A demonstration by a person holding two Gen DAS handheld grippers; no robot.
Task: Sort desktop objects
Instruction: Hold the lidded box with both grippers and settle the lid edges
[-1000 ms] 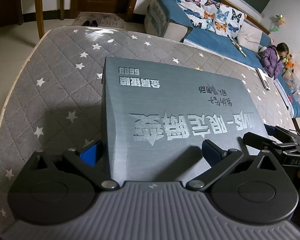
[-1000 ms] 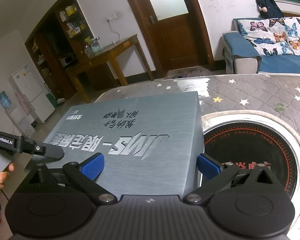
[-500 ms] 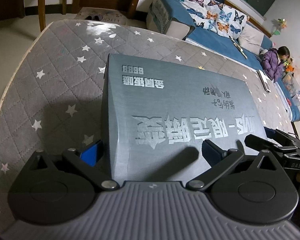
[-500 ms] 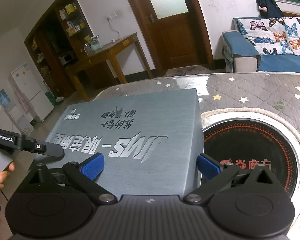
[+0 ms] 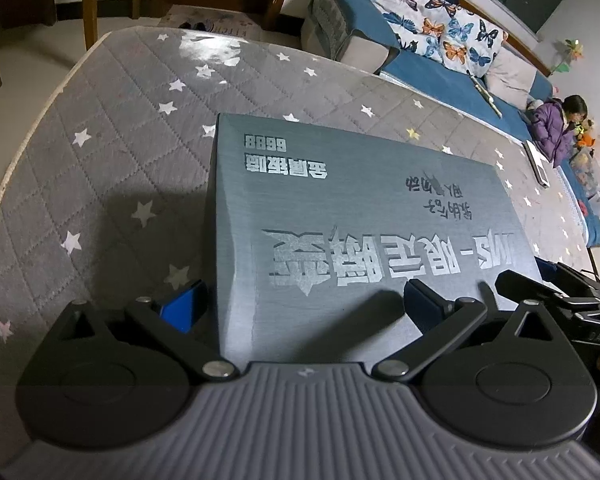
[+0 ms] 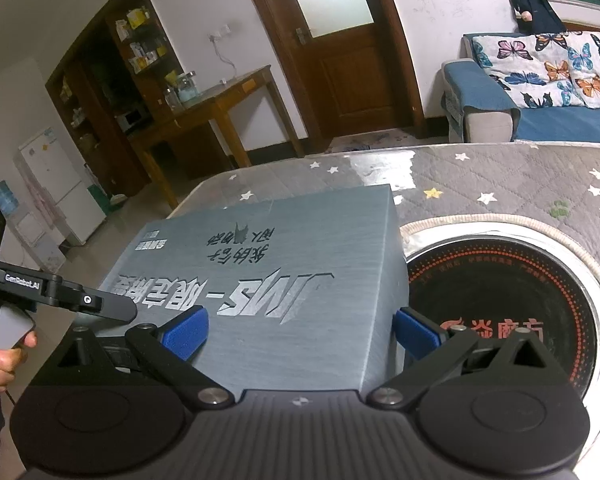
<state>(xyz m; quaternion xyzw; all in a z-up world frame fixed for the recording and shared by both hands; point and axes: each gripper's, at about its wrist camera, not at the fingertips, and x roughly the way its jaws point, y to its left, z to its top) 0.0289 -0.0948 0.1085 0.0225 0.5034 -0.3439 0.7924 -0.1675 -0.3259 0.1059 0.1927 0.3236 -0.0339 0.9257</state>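
While the left claw (image 5: 300, 304) straddles the near left corner of the grey box (image 5: 364, 216), its blue-padded fingers (image 5: 182, 306) stand wide apart, one just outside the box's left side and the other over the lid, so nothing is pinched. In the left wrist view the box lies flat on the grey star-quilted worktop (image 5: 100, 152), its silver lettering upside down to the camera. Part of the right claw shows at the right edge, beside the box's near right corner. A blue sofa (image 5: 420, 60) with butterfly cushions stands beyond the worktop.

From the right wrist view, the right claw (image 6: 300, 330) is likewise spread wide around the near right corner of the box (image 6: 284, 272); one pad is over the lid, the other just off its right side. A round black induction cooktop (image 6: 520, 300) sits in the worktop just beside the box. The person's hand (image 6: 4, 360) grips the left tool's handle at the left edge.
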